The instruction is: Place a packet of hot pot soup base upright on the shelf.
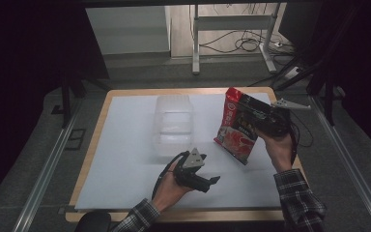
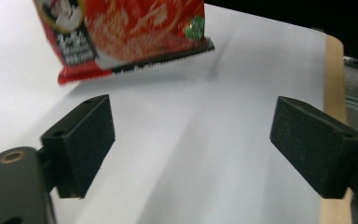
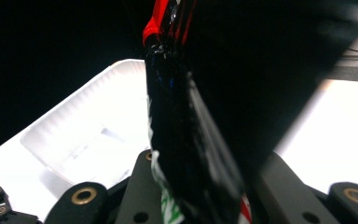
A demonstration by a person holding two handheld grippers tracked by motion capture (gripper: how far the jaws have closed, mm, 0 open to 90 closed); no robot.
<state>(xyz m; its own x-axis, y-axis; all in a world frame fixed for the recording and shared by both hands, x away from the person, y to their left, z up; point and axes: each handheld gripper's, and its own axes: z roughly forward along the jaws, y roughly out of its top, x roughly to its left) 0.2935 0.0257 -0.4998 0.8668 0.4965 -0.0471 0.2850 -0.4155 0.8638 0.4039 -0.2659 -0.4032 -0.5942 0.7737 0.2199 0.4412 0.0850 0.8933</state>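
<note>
- One white table [image 1: 125, 159] is seen, cleared probably for packing.
- A clear container [image 1: 173, 124] is placed centrally.
- The red packet [image 1: 235, 126] is clamped by the right gripper [image 1: 265, 121], lifted right of it.
- The left gripper [image 1: 207, 182] is kept wide apart, near side.

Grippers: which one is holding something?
The right gripper. It is shut on the red packet, held up above the table, right of the clear tub. The left gripper is open, holding nothing, low near the front edge.
</note>
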